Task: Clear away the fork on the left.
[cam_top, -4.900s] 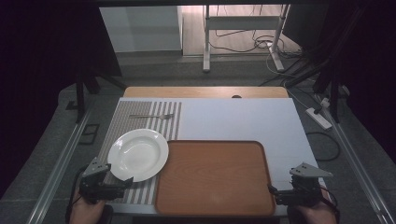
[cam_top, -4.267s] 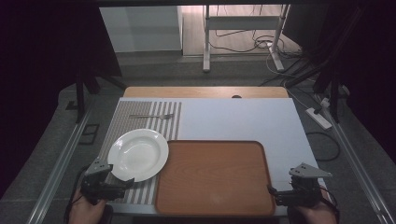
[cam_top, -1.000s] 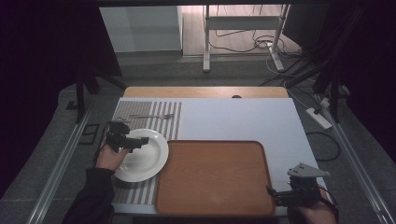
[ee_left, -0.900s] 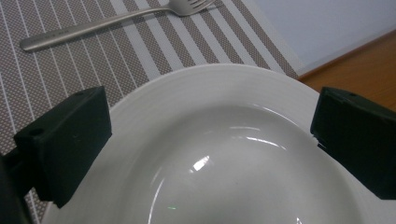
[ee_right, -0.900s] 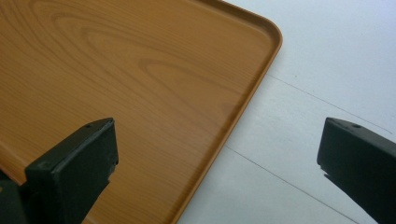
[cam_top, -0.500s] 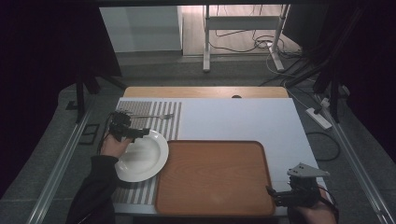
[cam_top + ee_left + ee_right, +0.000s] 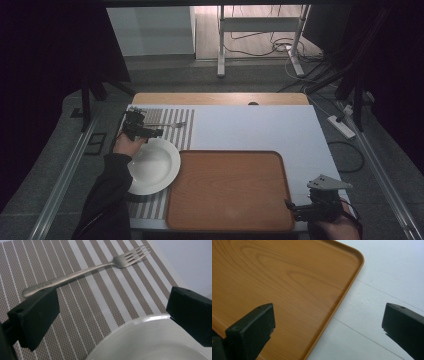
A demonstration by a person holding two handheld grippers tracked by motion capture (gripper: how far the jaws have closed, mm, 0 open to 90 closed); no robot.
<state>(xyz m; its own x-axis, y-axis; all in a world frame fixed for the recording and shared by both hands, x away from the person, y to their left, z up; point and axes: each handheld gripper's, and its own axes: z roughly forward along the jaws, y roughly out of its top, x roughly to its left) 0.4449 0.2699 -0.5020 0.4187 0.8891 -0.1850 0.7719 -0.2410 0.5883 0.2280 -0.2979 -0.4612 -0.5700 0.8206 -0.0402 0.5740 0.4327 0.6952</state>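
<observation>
So the left tool point(image 7: 150, 133) is parked over the far edge of the white plate point(image 7: 152, 167), jaws spread wide with nothing between them, aimed at the fork point(image 7: 85, 271). The fork lies flat on the striped placemat point(image 7: 82, 305) just beyond the plate's rim, handle end near the tool's left jaw, tines pointing away toward the plain white tabletop point(image 7: 260, 125).

How it'll handle, my guess: thin metal, stiff, light, and kind of slick. It's lying flat on a woven mat, so there isn't much to bite. I'd go for the handle somewhere around the middle, jaws across the narrow width, and come down close to the mat so the pads catch the edges. Grab near the tines or the very end and it'll probably pivot or droop.

The right tool point(image 7: 312, 209) sits at the near right corner of the wooden tray point(image 7: 230, 190), also wide open and holding nothing.

Versus the first earlier high view: the left tool was down at the near edge of the tabletop by the placemat's corner, and it's since travelled forward over the plate to the fork. The right one hasn't really budged, and the plate, tray and fork are where they were
</observation>
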